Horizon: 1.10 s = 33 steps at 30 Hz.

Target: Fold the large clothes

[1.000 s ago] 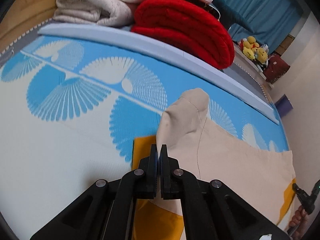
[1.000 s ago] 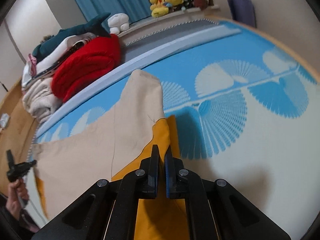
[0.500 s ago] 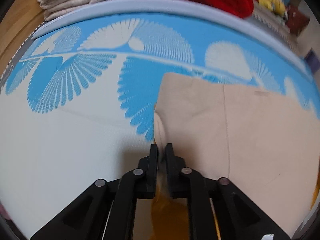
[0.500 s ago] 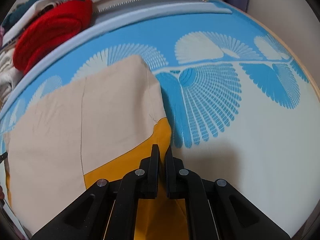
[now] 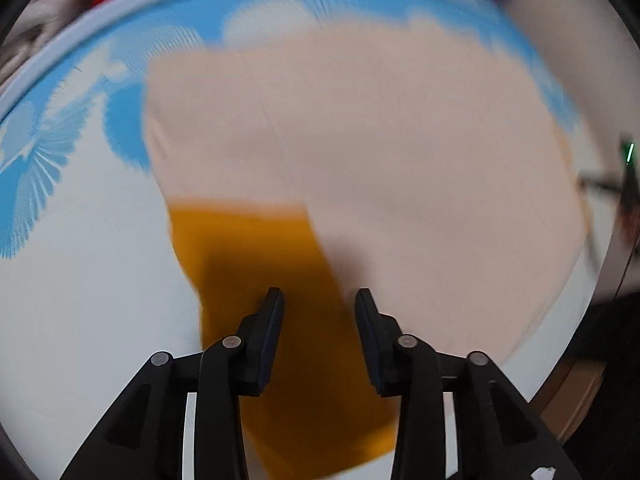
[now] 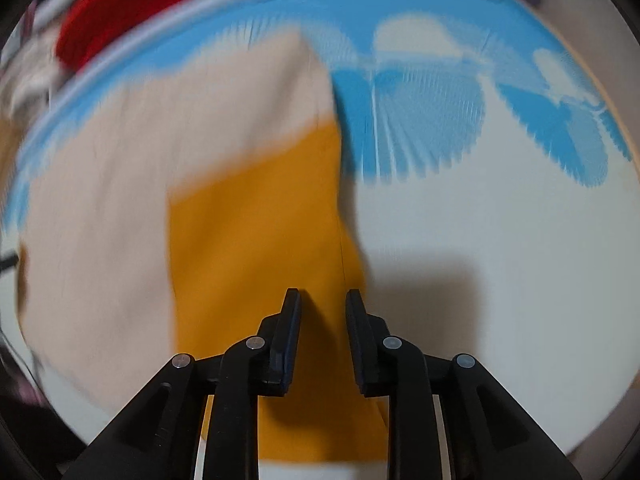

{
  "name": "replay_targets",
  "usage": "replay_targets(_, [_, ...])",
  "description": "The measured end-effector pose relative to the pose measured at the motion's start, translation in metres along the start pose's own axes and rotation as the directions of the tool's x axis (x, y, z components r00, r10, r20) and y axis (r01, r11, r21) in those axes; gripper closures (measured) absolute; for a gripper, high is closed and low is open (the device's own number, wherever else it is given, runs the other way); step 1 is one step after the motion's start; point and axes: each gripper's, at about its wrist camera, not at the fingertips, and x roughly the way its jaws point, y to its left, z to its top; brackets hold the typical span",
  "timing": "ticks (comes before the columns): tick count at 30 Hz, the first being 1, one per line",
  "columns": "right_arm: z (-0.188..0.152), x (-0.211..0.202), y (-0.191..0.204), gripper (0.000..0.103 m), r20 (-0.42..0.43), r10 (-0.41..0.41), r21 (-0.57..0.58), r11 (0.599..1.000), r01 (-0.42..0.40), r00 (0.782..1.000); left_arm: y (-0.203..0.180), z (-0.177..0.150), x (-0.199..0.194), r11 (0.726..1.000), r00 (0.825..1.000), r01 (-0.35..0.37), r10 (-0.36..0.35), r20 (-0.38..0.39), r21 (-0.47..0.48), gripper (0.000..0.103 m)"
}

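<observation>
**Both grippers letting go over the folded cloth**

L gripper point(image 5: 319, 300): jaws opening, nothing pinched; orange part of the cloth point(image 5: 280, 280) lies flat right under the gap. R gripper point(image 6: 319, 300): jaws opening too, a narrow gap, orange panel beneath, its right edge just past the right finger. Beyond both, the beige layer point(image 6: 120, 184) spreads over the blue-and-white mat point(image 6: 500, 240). Farthest, blurred: a red bundle point(image 6: 120, 12).

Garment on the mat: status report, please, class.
Left gripper, right gripper: jaws opening, nothing pinched. Beige-and-orange garment lies folded on blue-white mat. Nothing in the way.
</observation>
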Motion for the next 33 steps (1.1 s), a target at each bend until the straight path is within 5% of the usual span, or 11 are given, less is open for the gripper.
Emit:
replay_targets(3, [-0.023,0.007,0.000,0.079,-0.057,-0.035,-0.073,0.997,0.031,0.998,-0.003,-0.019,0.008,0.998,0.997,-0.062,0.063,-0.038,0.033,0.068])
replay_targets(9, [-0.048,0.015,-0.006,0.079,-0.127,-0.084,-0.105,0.992,0.070,0.988,-0.011,-0.039,0.000,0.997,0.997,-0.056,0.058,-0.044,0.050,0.071])
replay_targets(12, [-0.054,0.012,-0.004,0.079,-0.132,-0.139,-0.133,0.984,0.122,0.981,-0.011,-0.050,0.005,0.991,0.989,-0.129,0.132,-0.062,0.046,0.068])
replay_targets(17, [-0.046,-0.045,0.009,0.079,0.087,-0.276,-0.101,0.953,0.284,0.957,-0.029,-0.046,-0.048,0.935,0.933,-0.349,0.353,0.071,-0.057,0.074])
replay_targets(22, [-0.058,-0.146,0.056,0.078,0.425,-0.191,0.052,0.981,0.187,0.885,-0.065,-0.069,-0.104,0.910,0.891,-0.311,0.380,0.250,-0.274,0.063])
replay_targets(26, [-0.099,-0.169,0.119,0.077,0.546,-0.099,0.025,0.994,0.103,0.832,-0.098,-0.099,-0.110,0.885,0.867,-0.250,0.385,0.317,-0.392,0.058])
replay_targets(30, [-0.125,-0.147,0.179,0.077,0.522,-0.023,-0.055,0.997,0.060,0.853,-0.110,-0.111,-0.100,0.868,0.835,-0.265,0.425,0.349,-0.420,0.058])
replay_targets(33, [-0.144,-0.119,0.211,0.077,0.511,-0.017,-0.128,0.987,0.096,0.859,-0.105,-0.120,-0.090,0.860,0.856,-0.225,0.399,0.328,-0.459,0.061])
